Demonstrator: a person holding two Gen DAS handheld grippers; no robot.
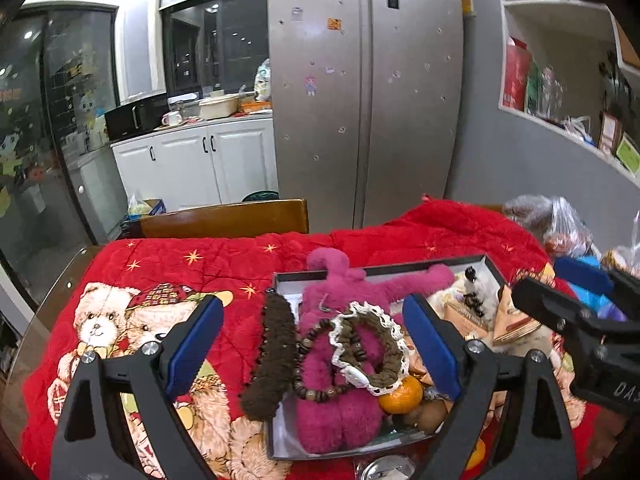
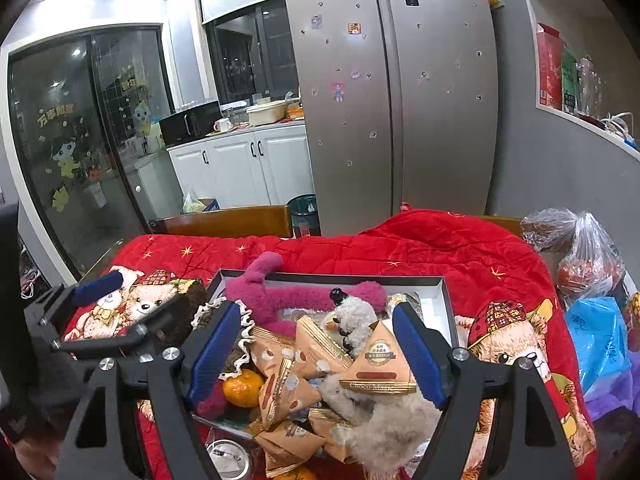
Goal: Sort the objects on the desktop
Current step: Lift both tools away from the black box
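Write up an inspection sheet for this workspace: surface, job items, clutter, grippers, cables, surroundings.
Surface: red quilt with teddy-bear print covers the table.
Job's things: open box piled with a pink plush toy, bead bracelet, lace-edged hair band, orange, triangular snack packets and a fluffy white toy; a brown hair band hangs over its left edge.
Clutter: plastic bags at right.
Grippers: left gripper open, empty; right gripper open, empty.
Cables: nothing seen on the table.
Surroundings: fridge, white cabinets, wooden chair.
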